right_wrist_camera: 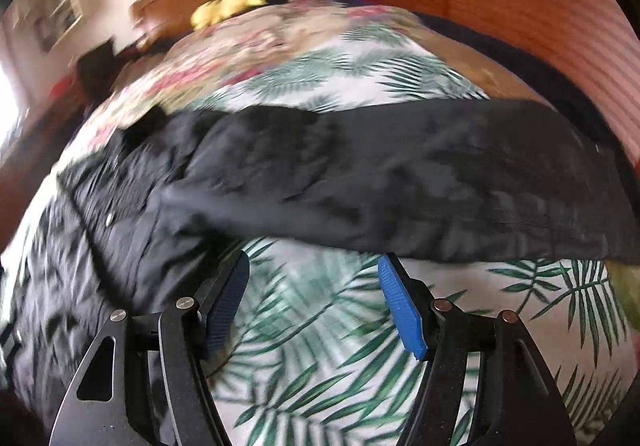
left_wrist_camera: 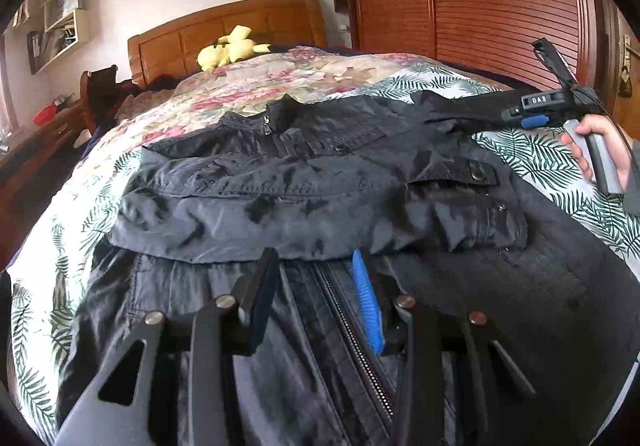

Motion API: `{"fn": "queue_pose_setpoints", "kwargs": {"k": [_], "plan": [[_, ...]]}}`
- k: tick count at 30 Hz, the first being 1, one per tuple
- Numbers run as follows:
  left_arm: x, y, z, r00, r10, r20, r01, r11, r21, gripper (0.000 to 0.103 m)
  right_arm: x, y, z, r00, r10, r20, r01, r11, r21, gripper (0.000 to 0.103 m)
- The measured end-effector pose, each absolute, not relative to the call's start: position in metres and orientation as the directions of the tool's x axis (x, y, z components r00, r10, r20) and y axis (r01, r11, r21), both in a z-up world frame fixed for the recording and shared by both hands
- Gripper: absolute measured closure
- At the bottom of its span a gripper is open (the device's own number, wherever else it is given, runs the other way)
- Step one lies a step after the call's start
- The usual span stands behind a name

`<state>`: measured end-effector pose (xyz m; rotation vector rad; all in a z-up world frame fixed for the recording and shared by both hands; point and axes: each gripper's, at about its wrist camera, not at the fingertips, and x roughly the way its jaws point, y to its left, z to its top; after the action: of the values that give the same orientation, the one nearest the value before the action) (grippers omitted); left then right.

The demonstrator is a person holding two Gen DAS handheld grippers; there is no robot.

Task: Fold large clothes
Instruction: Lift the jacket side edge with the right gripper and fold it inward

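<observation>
My left gripper point(left_wrist_camera: 316, 266) stands part open over the black jacket point(left_wrist_camera: 320, 182) on the leaf-print bedspread point(left_wrist_camera: 532, 150), fingertips at a folded edge (pinch unclear). My right gripper point(right_wrist_camera: 314, 278) is spread, holding nothing.

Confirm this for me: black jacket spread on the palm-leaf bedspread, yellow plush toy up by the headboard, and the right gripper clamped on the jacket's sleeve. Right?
Not quite. The right gripper is not clamped on anything: the right wrist view shows its jaws open over bare palm-leaf bedspread, just short of the sleeve. The rest holds: the black jacket lies spread out, with the yellow plush toy by the headboard.
</observation>
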<state>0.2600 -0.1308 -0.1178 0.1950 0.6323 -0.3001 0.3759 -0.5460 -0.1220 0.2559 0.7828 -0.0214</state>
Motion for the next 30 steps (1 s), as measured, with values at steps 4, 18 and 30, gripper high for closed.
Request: {"fn": "queue_pose_setpoints", "kwargs": {"k": [4, 18, 30], "plan": [[0.261, -0.133, -0.124, 0.752, -0.222, -0.621, 0.344, 0.935, 0.082, 0.066, 0.377, -0.568, -0.126, 0.708, 0.079, -0.702, 0.178, 0.942, 0.286, 0.035], [0.259, -0.133, -0.127, 0.712, -0.302, -0.635, 0.402, 0.916, 0.015, 0.066, 0.372, -0.589, -0.126, 0.686, 0.058, -0.725, 0.308, 0.880, 0.361, 0.034], [0.252, -0.134, -0.119, 0.733, -0.296, -0.612, 0.403, 0.914, 0.041, 0.066, 0.386, -0.616, -0.125, 0.728, 0.011, -0.685, 0.384, 0.821, 0.422, 0.036]]}}
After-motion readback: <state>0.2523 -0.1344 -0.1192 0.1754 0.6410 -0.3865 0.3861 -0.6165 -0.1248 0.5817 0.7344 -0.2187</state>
